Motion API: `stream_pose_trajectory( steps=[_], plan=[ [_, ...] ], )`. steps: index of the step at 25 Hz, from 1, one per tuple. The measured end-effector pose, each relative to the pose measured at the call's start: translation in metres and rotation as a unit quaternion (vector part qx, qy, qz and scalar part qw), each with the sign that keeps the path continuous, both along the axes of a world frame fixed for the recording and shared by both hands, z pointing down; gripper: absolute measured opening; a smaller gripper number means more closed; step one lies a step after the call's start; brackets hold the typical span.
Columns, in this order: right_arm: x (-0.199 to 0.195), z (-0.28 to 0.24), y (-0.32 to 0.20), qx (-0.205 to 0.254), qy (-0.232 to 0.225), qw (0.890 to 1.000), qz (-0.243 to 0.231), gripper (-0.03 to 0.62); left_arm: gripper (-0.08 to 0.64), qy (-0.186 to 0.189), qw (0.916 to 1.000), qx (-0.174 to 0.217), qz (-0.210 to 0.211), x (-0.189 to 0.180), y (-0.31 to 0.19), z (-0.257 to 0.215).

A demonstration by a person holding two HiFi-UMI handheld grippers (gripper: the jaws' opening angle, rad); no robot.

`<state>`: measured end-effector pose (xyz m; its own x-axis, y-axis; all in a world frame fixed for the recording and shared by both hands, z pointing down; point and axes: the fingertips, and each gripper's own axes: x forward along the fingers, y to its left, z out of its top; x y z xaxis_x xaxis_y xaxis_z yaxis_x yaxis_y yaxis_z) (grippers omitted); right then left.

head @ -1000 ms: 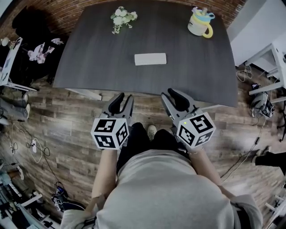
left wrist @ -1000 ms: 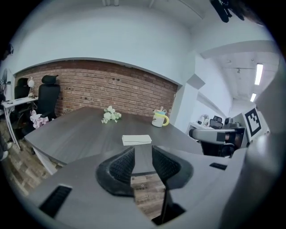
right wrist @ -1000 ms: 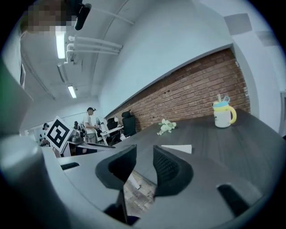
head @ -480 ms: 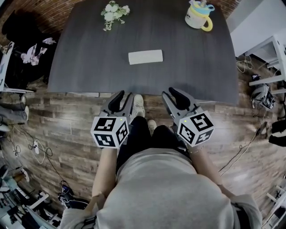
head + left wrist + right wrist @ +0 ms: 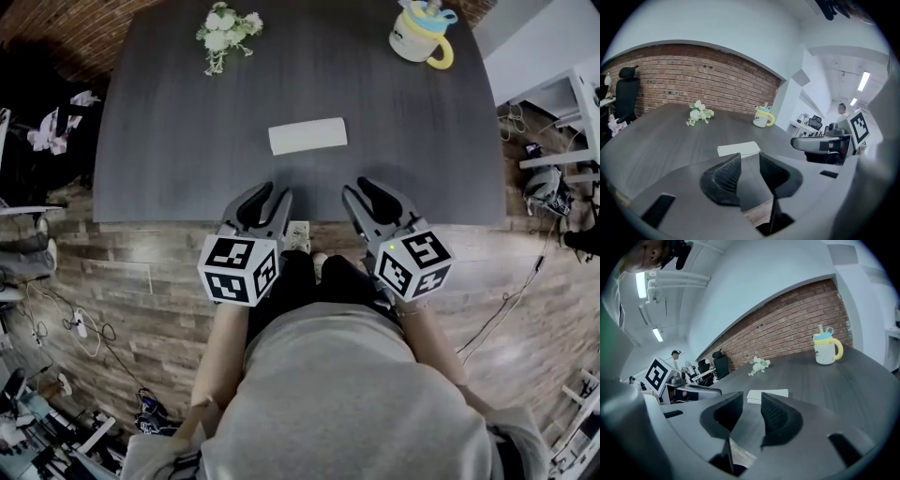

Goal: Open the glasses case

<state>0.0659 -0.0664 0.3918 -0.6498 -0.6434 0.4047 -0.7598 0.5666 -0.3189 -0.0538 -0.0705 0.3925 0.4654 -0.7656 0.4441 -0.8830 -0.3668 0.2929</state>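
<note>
Head view: a dark grey table [image 5: 178, 150] fills the upper half of the frame. The glasses case [image 5: 307, 136], white and oblong, lies flat near the centre of the tabletop and appears shut. A small bunch of white flowers [image 5: 221, 28] lies at the upper left of the table; a pale mug with a yellow handle [image 5: 420, 36] stands at the upper right.

Left gripper [image 5: 265, 195]: at the table's near edge, lower left of the case and well apart from it. In the left gripper view its jaws stand apart and grip nothing; the case shows beyond the gap, just above the jaw tips.

Right gripper [image 5: 364, 190]: at the near edge, lower right of the case, likewise apart from it. In the right gripper view its jaws are released, with the case visible beyond them in mid-frame.

Neither gripper touches the case
</note>
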Motion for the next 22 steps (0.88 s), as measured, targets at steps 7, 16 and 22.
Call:
stream_pose_trajectory(
  steps=[7, 16, 22],
  plan=[
    [-0.023, -0.003, -0.055, 0.005, 0.006, 1.0, 0.019, 0.115, 0.117, 0.005, 0.9997, -0.015, 0.017, -0.021, -0.048, 0.009],
    [-0.034, 0.007, -0.085, -0.016, 0.029, 0.998, 0.05, 0.123, 0.117, 0.024, 0.9964, -0.03, 0.075, -0.028, -0.088, 0.019],
    [-0.022, 0.022, -0.078, -0.045, 0.052, 0.995, 0.069, 0.123, 0.117, 0.036, 0.995, -0.039, 0.085, -0.03, -0.095, 0.03]
  ],
)
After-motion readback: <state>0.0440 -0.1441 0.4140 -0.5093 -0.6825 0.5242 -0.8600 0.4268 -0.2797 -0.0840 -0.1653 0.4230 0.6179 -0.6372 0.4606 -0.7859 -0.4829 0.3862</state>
